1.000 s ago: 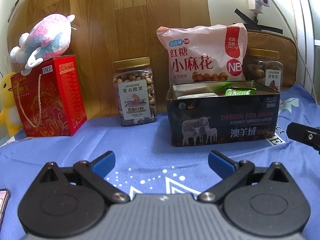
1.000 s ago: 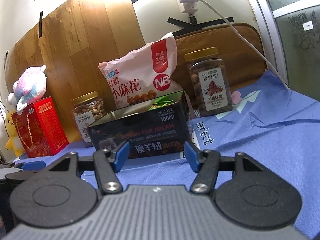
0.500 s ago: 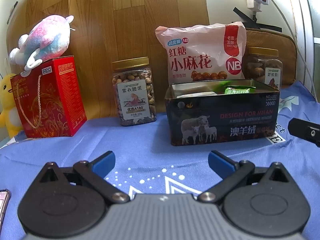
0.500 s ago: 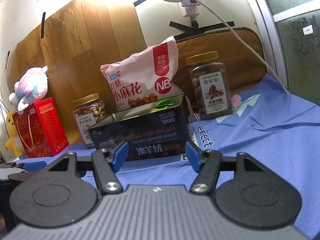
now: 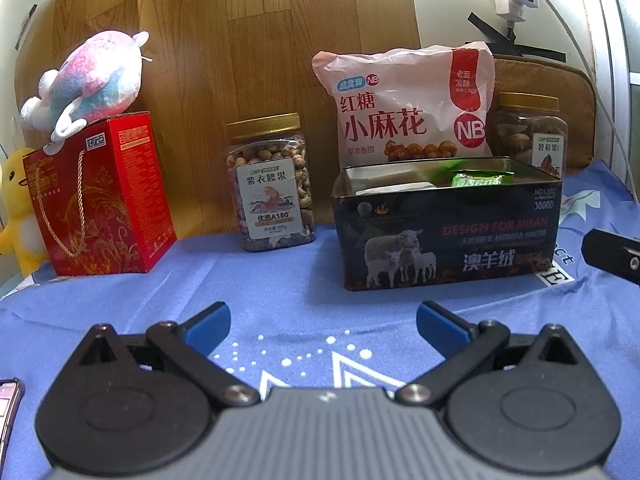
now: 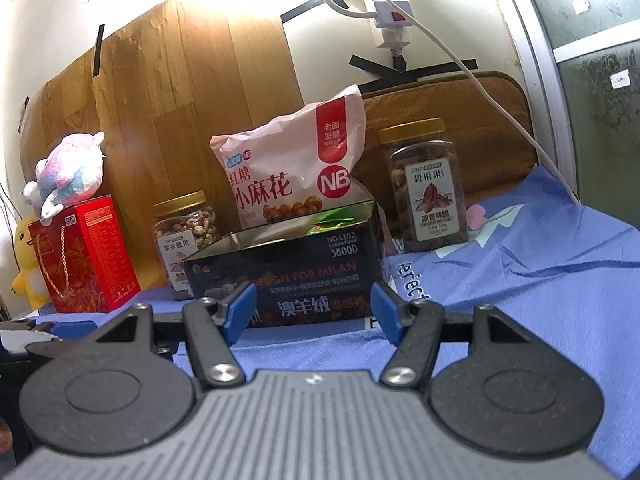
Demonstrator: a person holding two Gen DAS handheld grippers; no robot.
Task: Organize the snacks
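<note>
On the blue printed cloth (image 5: 280,288) seen from the left wrist view, the left gripper (image 5: 322,324) hangs low with its jaws wide apart and nothing between them. Ahead stands the open tin box (image 5: 444,240), rectangular, dark, glossy, printed with sheep. It already holds a green snack packet (image 5: 476,180) and pale flat wrappers, so some sorting looks done. Behind it a soft pink bag of twisted dough snacks (image 5: 404,104) leans upright, crinkled and puffed. The cashew jar (image 5: 270,182), clear plastic with a gold screw lid, stands to the box's left, apart from it. A second jar, the pecan jar (image 5: 530,132), stands behind the box's right corner. These three remain outside the box; judged so, most of the task is left. A stiff red gift box (image 5: 100,196) with a cord handle carries a plush toy (image 5: 88,80). A yellow plush duck (image 5: 18,204) sits beside it.

From the right wrist view, the right gripper (image 6: 314,312) has its jaws parted and empty, aimed at the tin box's (image 6: 288,276) near corner. The pecan jar (image 6: 424,184) stands clear to the right on the cloth (image 6: 540,272), which is thin and wrinkled. The pink bag (image 6: 296,168) leans behind the box. Whether it touches the rim I cannot tell. The cashew jar (image 6: 186,228) is partly hidden by the box.
</note>
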